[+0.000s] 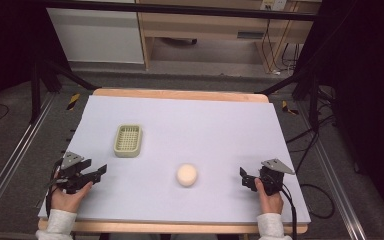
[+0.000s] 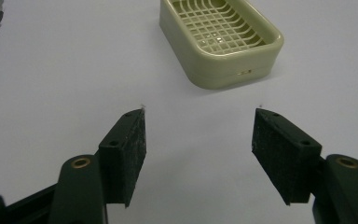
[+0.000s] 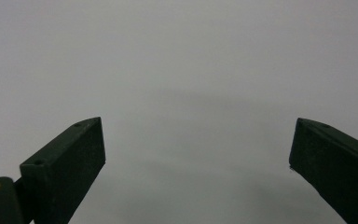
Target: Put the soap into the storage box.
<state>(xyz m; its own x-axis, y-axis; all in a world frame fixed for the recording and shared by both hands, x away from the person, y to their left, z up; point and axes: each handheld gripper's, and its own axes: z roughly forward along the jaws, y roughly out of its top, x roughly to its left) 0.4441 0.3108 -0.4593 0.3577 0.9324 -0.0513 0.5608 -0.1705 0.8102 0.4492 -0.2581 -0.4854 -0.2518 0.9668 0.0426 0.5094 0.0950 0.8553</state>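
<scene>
On the desk's pale sheet, near the front edge and about midway between both claws: one round cream soap bar, lying alone, touched by nothing. Farther back and to the left, well apart from the bar: one pale green soap dish with a grid floor, upright, nothing in it. Seen up close from the left claw view, the same dish ahead of the jaws and a little to the right, apart from them.

Two claws counted, one in each hand. Left claw near the desk's front left corner, jaws spread wide, nothing between them, pointing across the sheet toward the middle; in its own view only bare sheet between the black pads. Right claw near the front right, jaws likewise parted and empty, aimed left toward the bar yet well short of it; in its own view jaws far apart over blank sheet.

Two hands in pale sleeves at the near edge. Beyond the desk: grey floor, black frame legs, wooden furniture.
</scene>
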